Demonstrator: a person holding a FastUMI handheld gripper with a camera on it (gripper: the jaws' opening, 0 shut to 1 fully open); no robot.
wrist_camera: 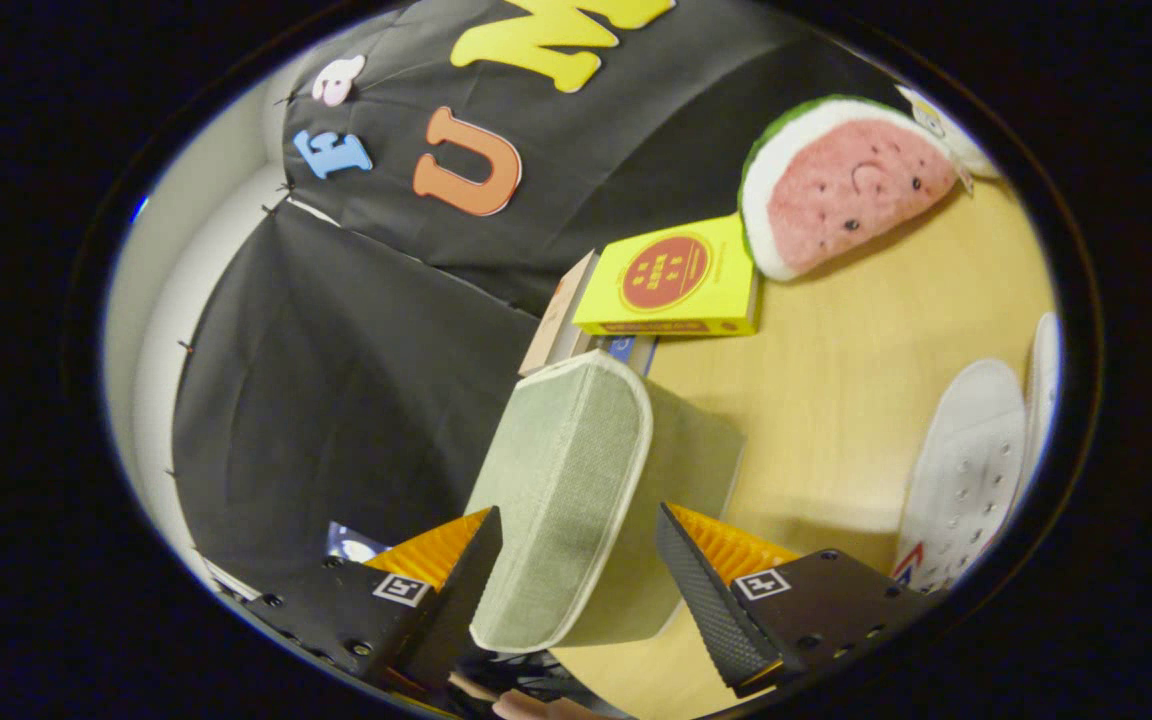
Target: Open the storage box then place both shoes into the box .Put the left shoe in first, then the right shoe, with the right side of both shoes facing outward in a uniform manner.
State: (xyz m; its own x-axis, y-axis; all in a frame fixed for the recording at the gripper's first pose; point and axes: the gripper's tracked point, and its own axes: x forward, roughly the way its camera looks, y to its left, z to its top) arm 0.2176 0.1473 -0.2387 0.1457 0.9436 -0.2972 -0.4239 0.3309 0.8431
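Pale wooden worktop (836,400) carried white perforated shoes (966,470) at three o'clock. Jaws stood apart around the grey-green fabric storage box lid (566,480), unclamped; the lid might slip once gripped.

A pale wooden tabletop (836,400) meets a black cloth booth wall (336,380), with a plain white wall (151,300) beyond it.
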